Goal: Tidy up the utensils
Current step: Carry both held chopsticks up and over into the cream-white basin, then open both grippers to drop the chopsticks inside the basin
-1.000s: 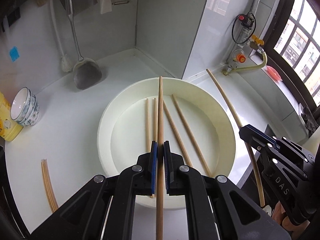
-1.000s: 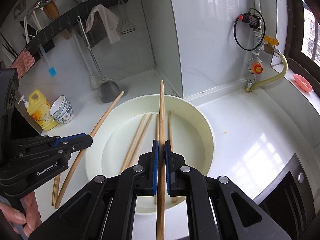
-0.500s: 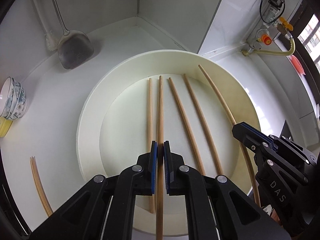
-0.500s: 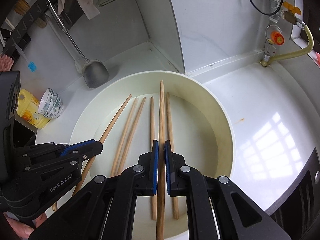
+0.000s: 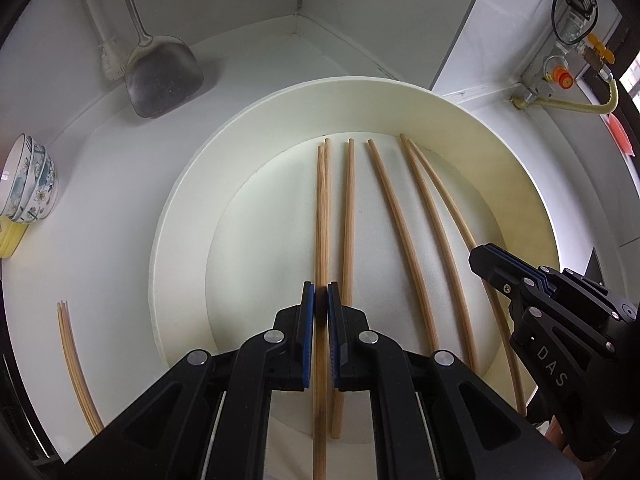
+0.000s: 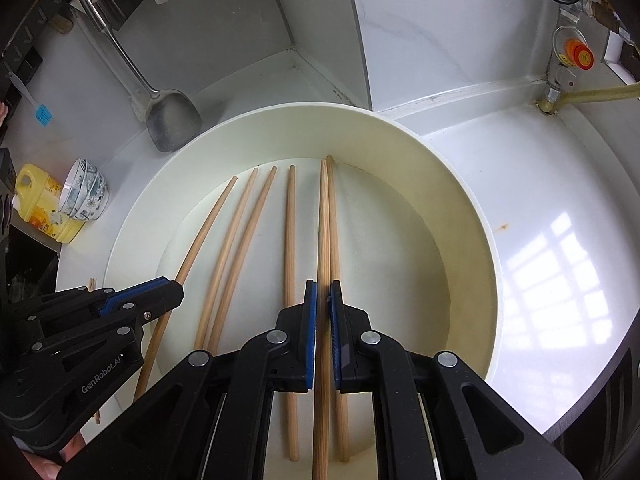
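A wide cream basin (image 5: 176,220) sits on the white counter with several wooden chopsticks (image 5: 349,220) lying side by side on its floor. My left gripper (image 5: 320,300) is shut on one chopstick (image 5: 321,220), whose tip reaches down near the basin's far wall. In the right wrist view my right gripper (image 6: 323,300) is shut on another chopstick (image 6: 323,220), also angled down into the basin (image 6: 132,232). Each gripper shows in the other's view: the right gripper (image 5: 486,260) at the basin's right side, the left gripper (image 6: 176,292) at its left, with its chopstick (image 6: 208,224).
A metal spatula (image 5: 160,76) hangs at the back left corner. Stacked patterned bowls (image 5: 28,176) and a yellow bottle (image 6: 40,200) stand at the left. Loose chopsticks (image 5: 76,352) lie on the counter left of the basin. Gas fittings (image 5: 560,76) sit at the back right.
Both grippers have come down and tipped steeper toward the basin. Their chopsticks' tips, earlier over or past the far rim, now point inside the basin.
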Demonstrator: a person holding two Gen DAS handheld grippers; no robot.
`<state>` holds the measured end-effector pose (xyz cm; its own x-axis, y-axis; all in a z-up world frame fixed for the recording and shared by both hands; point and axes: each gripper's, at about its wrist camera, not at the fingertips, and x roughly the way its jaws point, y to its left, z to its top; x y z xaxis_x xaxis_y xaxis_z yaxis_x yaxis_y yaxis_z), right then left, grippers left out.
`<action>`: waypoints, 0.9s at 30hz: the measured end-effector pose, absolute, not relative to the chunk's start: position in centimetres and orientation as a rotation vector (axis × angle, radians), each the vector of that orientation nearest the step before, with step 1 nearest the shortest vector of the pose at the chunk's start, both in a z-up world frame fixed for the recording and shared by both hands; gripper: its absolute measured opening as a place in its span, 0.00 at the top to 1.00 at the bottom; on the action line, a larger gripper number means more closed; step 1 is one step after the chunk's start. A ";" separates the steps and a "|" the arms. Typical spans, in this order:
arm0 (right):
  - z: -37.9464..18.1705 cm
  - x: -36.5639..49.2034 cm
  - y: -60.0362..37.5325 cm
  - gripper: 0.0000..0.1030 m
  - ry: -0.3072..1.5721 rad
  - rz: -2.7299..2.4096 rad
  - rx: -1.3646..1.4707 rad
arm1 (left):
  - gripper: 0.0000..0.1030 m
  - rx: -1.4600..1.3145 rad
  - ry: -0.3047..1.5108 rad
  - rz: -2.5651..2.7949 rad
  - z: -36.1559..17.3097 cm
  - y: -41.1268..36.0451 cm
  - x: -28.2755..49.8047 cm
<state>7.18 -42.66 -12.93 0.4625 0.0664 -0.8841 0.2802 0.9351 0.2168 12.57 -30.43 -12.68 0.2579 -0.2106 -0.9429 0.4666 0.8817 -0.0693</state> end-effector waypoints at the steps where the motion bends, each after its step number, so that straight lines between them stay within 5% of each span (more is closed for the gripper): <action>1: -12.9 7.2 -42.7 0.94 1.089 -0.137 0.355 | 0.93 0.242 1.228 -0.464 -12.7 -30.4 12.6; 20: -13.1 7.0 -44.2 0.94 1.081 -0.160 0.384 | 0.91 0.274 1.238 -0.465 -13.4 -31.5 12.7; 22: -13.1 7.0 -44.5 0.94 1.081 -0.162 0.383 | 0.80 0.280 1.236 -0.455 -13.2 -31.6 12.8; 24: -13.0 6.9 -44.8 0.89 1.076 -0.174 0.379 | 0.52 0.290 1.219 -0.442 -12.8 -31.7 12.8; 25: -12.8 6.8 -45.1 0.69 1.071 -0.179 0.380 | 0.46 0.297 1.211 -0.434 -12.6 -31.8 12.8; 27: -12.4 6.3 -45.6 0.52 1.041 -0.187 0.374 | 0.41 0.323 1.216 -0.417 -12.4 -31.9 12.8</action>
